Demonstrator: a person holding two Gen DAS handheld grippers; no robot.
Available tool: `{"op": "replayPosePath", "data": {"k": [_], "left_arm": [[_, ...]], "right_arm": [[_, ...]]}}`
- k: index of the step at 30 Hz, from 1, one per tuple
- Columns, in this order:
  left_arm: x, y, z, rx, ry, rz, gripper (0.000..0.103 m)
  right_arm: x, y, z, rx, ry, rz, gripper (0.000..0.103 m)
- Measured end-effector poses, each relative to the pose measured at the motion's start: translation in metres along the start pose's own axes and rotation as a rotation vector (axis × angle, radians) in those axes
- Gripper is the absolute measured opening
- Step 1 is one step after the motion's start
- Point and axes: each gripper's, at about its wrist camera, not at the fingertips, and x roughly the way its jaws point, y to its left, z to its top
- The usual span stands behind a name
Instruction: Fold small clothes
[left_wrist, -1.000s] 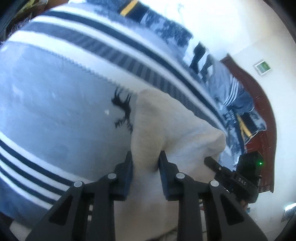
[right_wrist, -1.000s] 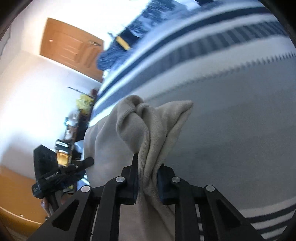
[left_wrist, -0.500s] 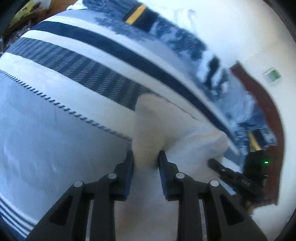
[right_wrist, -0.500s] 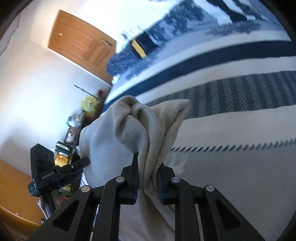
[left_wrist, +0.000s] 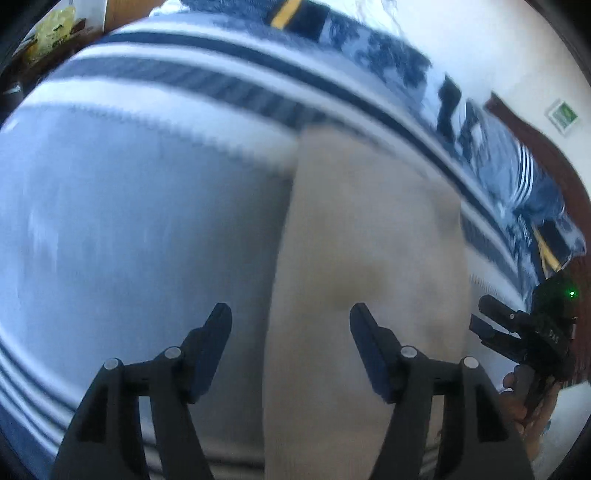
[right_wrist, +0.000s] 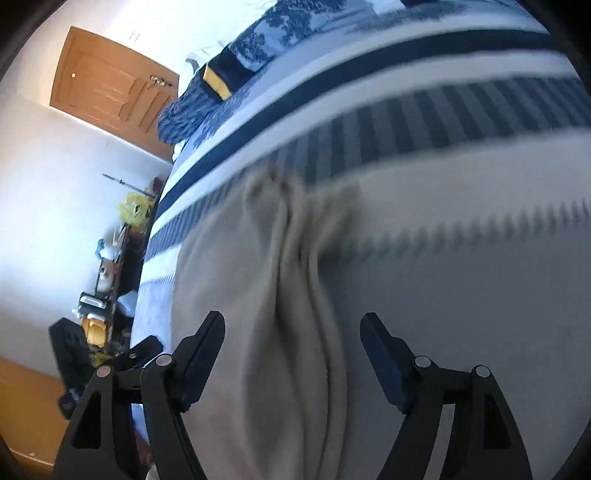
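A beige knit garment (left_wrist: 369, 266) lies on the striped bed cover (left_wrist: 129, 221), blurred by motion. My left gripper (left_wrist: 290, 321) hovers over its near left part with jaws opening; the cloth passes between the fingers but neither pad presses on it. In the right wrist view the same beige garment (right_wrist: 291, 332) shows a bunched ridge running away from me, and my right gripper (right_wrist: 291, 328) is opening wide around it, pads clear of the fabric. The right gripper (left_wrist: 532, 328) also shows at the right edge of the left wrist view, in a person's hand.
The bed cover (right_wrist: 461, 277) has navy and white stripes. A blue patterned quilt (right_wrist: 258, 48) with a yellow patch lies at the bed's far end. A wooden door (right_wrist: 110, 88) and a cluttered shelf (right_wrist: 110, 266) stand to the left. A dark wooden headboard (left_wrist: 546, 155) curves on the right.
Both grippers were shut on the beige garment and held it up; both have now spread and let it go, and the cloth has dropped onto the bed. Both hands have sunk lower.
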Motion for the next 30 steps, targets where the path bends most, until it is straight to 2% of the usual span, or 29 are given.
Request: {"op": "replayPosePath", "data": {"k": [1,3,7,9,11,14,15,18,22,30], "left_arm": [[0.002,0.001,-0.01,-0.006,0.015,0.011,0.065],[0.007,0.004,-0.041,-0.015,0.048,0.082,0.065],[-0.032,-0.015,-0.074,0.025,0.011,0.136,0.065],[-0.065,-0.029,-0.09,0.038,-0.041,0.121,0.065],[-0.096,-0.044,-0.106,0.06,-0.091,0.127,0.067],[-0.142,-0.07,-0.132,0.121,-0.186,0.214,0.072],[-0.154,-0.078,-0.14,0.14,-0.212,0.236,0.078],[-0.198,-0.098,-0.162,0.178,-0.294,0.284,0.081],[-0.242,-0.115,-0.18,0.193,-0.349,0.308,0.081],[-0.297,-0.145,-0.205,0.26,-0.446,0.379,0.087]], "right_arm": [[0.001,-0.002,-0.014,0.004,0.015,-0.009,0.081],[0.002,-0.01,-0.045,-0.007,0.06,-0.052,0.08],[-0.019,-0.013,-0.086,0.068,0.08,-0.026,0.081],[-0.049,0.002,-0.107,0.072,0.036,-0.046,0.081],[-0.072,0.022,-0.123,0.022,0.013,-0.066,0.08],[-0.118,0.061,-0.155,-0.097,-0.07,-0.201,0.08],[-0.132,0.074,-0.166,-0.136,-0.09,-0.229,0.08],[-0.165,0.102,-0.189,-0.205,-0.139,-0.248,0.08],[-0.206,0.128,-0.213,-0.258,-0.205,-0.293,0.08],[-0.26,0.167,-0.244,-0.305,-0.285,-0.292,0.08]]}}
